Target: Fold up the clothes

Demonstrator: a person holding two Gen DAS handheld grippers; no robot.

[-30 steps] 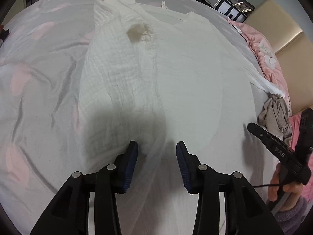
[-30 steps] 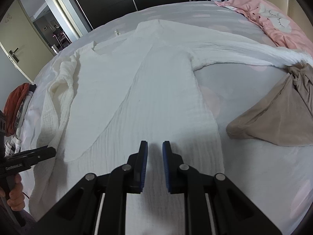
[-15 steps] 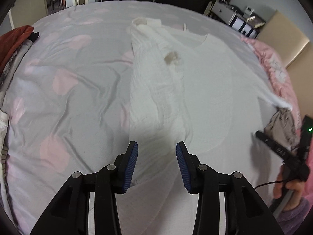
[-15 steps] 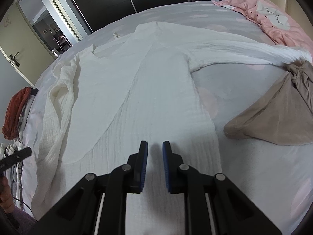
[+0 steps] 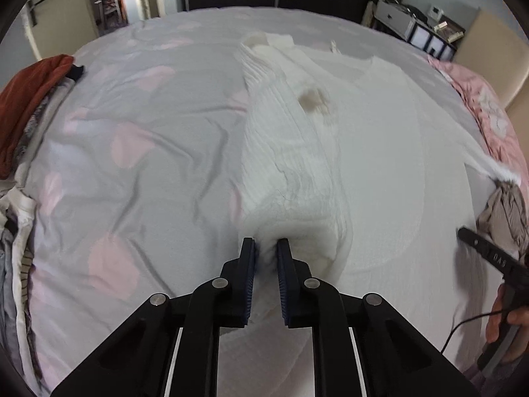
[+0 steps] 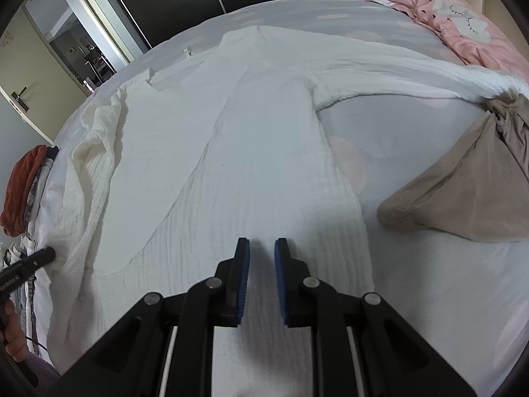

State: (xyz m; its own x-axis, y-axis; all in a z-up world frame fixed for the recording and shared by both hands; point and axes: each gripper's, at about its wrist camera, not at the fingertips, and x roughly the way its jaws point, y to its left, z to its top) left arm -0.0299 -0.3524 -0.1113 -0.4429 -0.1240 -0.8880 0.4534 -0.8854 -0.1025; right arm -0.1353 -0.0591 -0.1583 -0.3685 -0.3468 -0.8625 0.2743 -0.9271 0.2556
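**Soft white garment, taken by its left edge**

The white crinkled-cotton garment (image 5: 291, 152) lies spread along the middle of the bed, its body fairly flat, one long sleeve (image 6: 396, 72) reaching out toward the pink quilt, and its left side rucked into a loose ridge; it looks light, limp and loosely woven, so it should drape and stretch rather than hold a crease by itself, and any lifted part will likely sag between the two holds; it does not look slippery, and the ribbed texture ought to give the pads good bite; the sensible places to take it are the hems, side seams and sleeve ends, pinching a fold of doubled cloth rather than a single layer.

The left gripper (image 5: 266, 248) is closing on that rucked left edge, with a bunch of white cloth between its blue pads; the right gripper (image 6: 261, 248) hovers over the lower body of the garment, its jaws narrow with a gap showing and nothing between them.

Beyond the garment: the grey bedsheet with pink patches (image 5: 132, 165); a crumpled beige cloth (image 6: 463, 198) just beside the sleeve end; the pink quilt (image 6: 463, 33) at the far right; a stack of folded clothes topped with rust-red (image 5: 29, 99) at the left edge of the bed.
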